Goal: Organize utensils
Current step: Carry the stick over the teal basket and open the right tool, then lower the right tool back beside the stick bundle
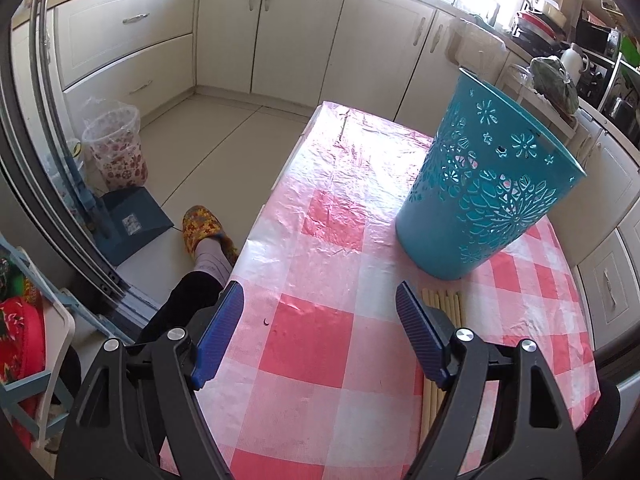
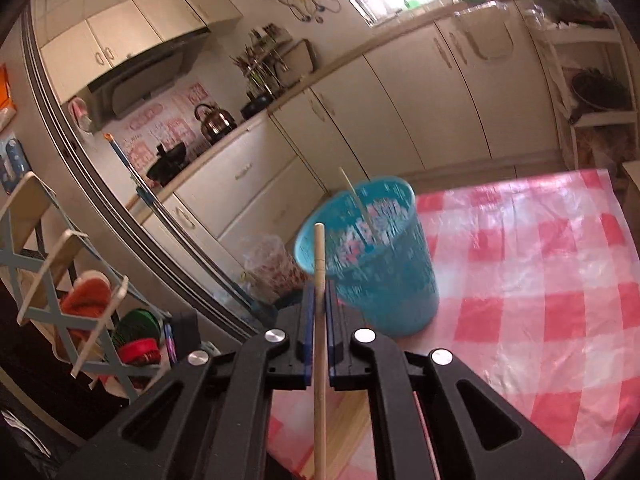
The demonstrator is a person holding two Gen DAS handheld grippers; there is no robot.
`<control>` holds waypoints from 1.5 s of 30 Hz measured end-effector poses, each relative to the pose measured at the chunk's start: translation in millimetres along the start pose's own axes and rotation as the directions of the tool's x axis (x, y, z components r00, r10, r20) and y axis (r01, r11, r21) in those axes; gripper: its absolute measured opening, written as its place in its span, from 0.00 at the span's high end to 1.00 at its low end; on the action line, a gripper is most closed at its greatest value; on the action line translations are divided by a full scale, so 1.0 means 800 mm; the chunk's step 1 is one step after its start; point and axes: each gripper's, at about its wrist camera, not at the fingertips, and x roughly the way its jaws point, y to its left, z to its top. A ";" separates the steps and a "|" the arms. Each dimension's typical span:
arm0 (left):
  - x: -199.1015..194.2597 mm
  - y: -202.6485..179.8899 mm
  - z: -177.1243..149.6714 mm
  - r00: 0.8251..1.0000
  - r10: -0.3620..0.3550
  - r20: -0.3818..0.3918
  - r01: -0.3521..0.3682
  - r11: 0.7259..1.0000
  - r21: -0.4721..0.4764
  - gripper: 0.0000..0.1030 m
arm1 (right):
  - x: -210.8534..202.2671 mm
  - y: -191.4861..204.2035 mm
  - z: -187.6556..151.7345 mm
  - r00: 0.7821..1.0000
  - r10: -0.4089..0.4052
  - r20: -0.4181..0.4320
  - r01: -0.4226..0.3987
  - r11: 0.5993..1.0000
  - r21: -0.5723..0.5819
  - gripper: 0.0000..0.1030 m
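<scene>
A teal perforated bucket (image 1: pixel 486 184) stands on the pink checked tablecloth (image 1: pixel 320 248). Several wooden chopsticks (image 1: pixel 444 304) lie in a row just in front of it, partly under my left gripper's right finger. My left gripper (image 1: pixel 320 300) hovers open over the cloth with nothing between its blue pads. In the right wrist view my right gripper (image 2: pixel 319 296) is shut on a single wooden chopstick (image 2: pixel 319 320), which sticks out past the fingertips toward the bucket (image 2: pixel 368 260). One pale chopstick (image 2: pixel 354 196) leans inside the bucket, its tip above the rim.
Cream kitchen cabinets (image 1: pixel 280 32) line the far walls. On the floor to the left stand a flowered bin (image 1: pixel 116 144) and a blue dustpan (image 1: pixel 132 224). A person's slippered foot (image 1: pixel 204 232) rests by the table edge. A rack with dishes (image 2: pixel 80 300) stands left.
</scene>
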 end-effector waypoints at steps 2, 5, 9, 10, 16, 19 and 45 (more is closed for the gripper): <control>-0.002 0.001 -0.001 1.000 -0.004 -0.001 0.004 1.000 -0.005 0.27 | 0.011 0.014 0.036 0.997 -0.012 0.074 0.013 1.000 -0.019 0.94; -0.007 0.001 -0.003 1.000 -0.007 0.006 0.007 1.000 -0.008 0.27 | 0.035 0.024 0.078 0.980 -0.061 0.189 0.069 0.997 -0.037 0.94; -0.014 0.001 -0.004 1.000 -0.006 0.020 0.006 1.000 -0.007 0.27 | 0.073 0.023 0.102 0.930 -0.194 0.312 0.218 0.975 -0.044 0.94; -0.017 0.001 -0.004 1.000 -0.006 0.024 0.006 1.000 -0.007 0.27 | 0.085 0.021 0.102 0.915 -0.236 0.328 0.263 0.964 -0.040 0.94; -0.020 0.004 -0.004 0.999 -0.016 0.030 0.016 1.000 -0.014 0.26 | 0.124 -0.005 0.083 0.904 -0.322 0.282 0.344 0.938 -0.032 0.94; -0.018 0.004 -0.005 0.999 -0.019 0.025 0.020 1.000 -0.020 0.26 | 0.127 -0.011 0.069 0.917 -0.316 0.243 0.340 0.939 -0.061 0.94; -0.070 -0.028 -0.022 0.996 0.024 0.087 -0.029 0.997 0.067 0.24 | 0.004 -0.016 -0.116 0.928 -0.370 -0.028 0.368 0.927 -0.068 0.63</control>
